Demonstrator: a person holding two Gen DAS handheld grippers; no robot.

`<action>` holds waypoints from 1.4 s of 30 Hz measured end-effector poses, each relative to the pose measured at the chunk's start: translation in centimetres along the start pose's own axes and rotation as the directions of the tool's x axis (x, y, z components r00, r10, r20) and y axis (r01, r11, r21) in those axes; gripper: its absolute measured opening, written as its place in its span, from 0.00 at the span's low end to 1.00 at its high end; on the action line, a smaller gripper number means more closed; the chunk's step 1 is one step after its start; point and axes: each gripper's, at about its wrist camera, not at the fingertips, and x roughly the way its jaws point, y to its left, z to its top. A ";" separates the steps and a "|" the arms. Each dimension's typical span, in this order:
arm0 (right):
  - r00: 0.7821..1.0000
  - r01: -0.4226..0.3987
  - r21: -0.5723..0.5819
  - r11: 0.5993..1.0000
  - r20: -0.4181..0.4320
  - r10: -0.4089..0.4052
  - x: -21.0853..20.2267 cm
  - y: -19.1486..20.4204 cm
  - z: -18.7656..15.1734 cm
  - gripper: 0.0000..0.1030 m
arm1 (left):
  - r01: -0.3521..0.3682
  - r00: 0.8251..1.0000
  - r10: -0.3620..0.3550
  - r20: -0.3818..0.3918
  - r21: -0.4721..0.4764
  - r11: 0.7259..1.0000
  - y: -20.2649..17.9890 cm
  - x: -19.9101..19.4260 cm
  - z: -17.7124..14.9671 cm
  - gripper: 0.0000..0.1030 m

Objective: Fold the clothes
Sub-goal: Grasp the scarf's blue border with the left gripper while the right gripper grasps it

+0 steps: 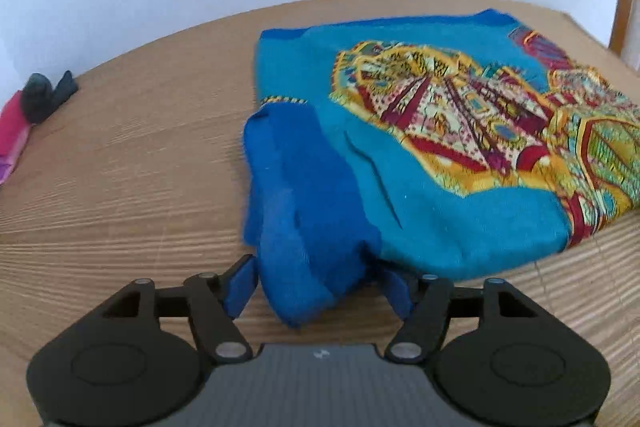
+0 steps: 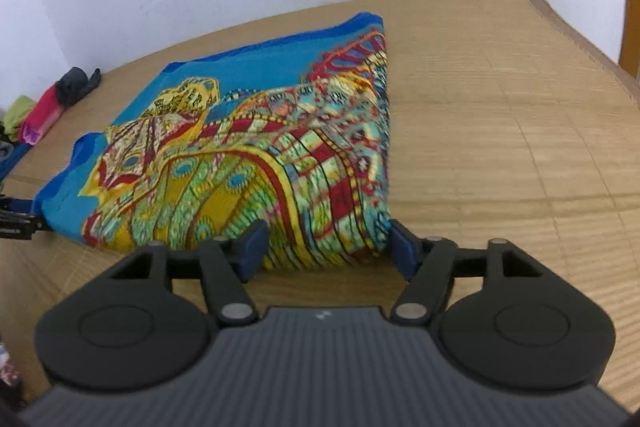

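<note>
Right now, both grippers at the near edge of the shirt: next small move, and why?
Probably close both and lift the near edge toward the wall. The left gripper straddles the dark blue sleeve and the right gripper straddles the shirt corner, both with fingers apart; the cloth lies on the mat.

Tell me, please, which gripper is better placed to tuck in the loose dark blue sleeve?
Left, probably. The left gripper already straddles the dark blue sleeve with open jaws. The right gripper sits at the folded blue printed shirt's opposite near corner, away from that sleeve.
</note>
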 end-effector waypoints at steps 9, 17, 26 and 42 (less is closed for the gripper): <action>0.998 0.033 0.043 0.999 0.043 -0.035 1.0 0.7 1.0 0.17 | 0.144 0.989 -0.137 0.049 -0.160 0.977 1.6 0.1 0.7 0.10; 0.995 -0.098 0.229 0.968 0.058 0.086 -4.3 -0.7 0.5 0.12 | 0.253 0.967 -0.233 0.108 -0.253 0.934 5.1 -6.0 -2.2 0.09; 1.000 -0.013 0.358 0.934 -0.007 0.016 -6.5 -2.1 -3.0 0.34 | 0.179 0.983 -0.181 -0.024 -0.081 0.981 4.0 -6.4 -5.6 0.33; 0.999 -0.031 0.148 0.988 0.046 0.025 -2.7 0.4 0.6 0.11 | 0.223 0.974 -0.216 0.073 -0.110 0.969 4.0 -7.5 -4.3 0.10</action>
